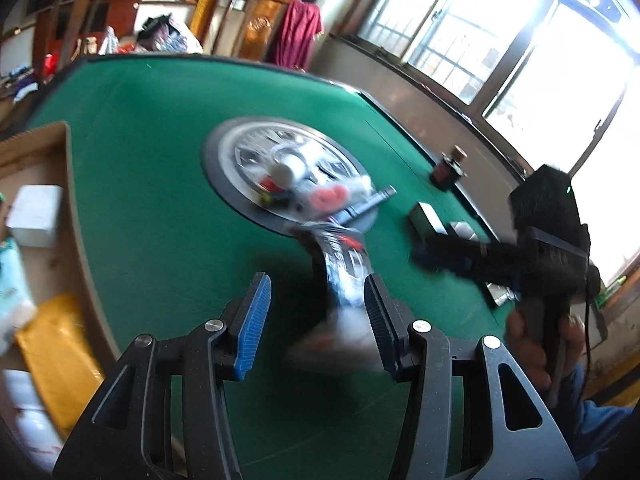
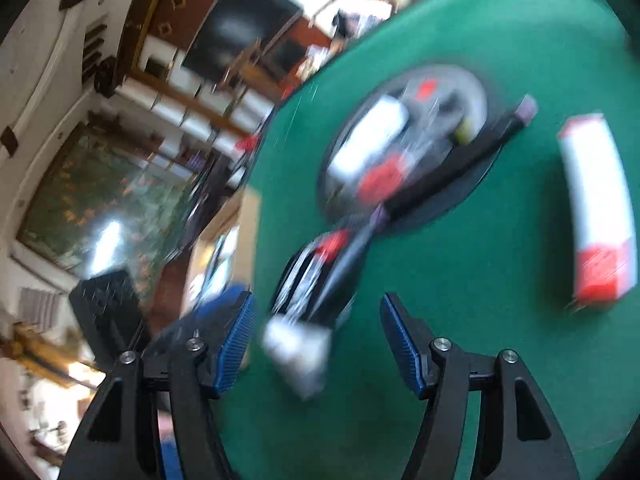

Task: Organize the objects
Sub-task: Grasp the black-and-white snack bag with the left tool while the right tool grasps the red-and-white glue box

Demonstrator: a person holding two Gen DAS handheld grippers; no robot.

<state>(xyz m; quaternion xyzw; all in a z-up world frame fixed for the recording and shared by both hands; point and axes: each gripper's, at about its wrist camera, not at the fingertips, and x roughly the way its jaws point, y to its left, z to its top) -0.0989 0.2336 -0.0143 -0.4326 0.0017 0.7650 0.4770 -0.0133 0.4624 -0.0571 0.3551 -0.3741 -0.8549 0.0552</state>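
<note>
Packet point(image 1: 344, 276): black, foil-like, blurred, lying on green surface point(image 1: 160, 184) beside round centre disc point(image 1: 240, 184). Both jaws wide, empty. Step: approach. Next: straddle packet, close, carry to box point(image 1: 36, 152).

Probably a home living room: green felt table point(image 1: 160, 200), carved wooden chairs point(image 1: 260, 20), barred windows point(image 1: 460, 40), framed painting point(image 2: 100, 192).
</note>
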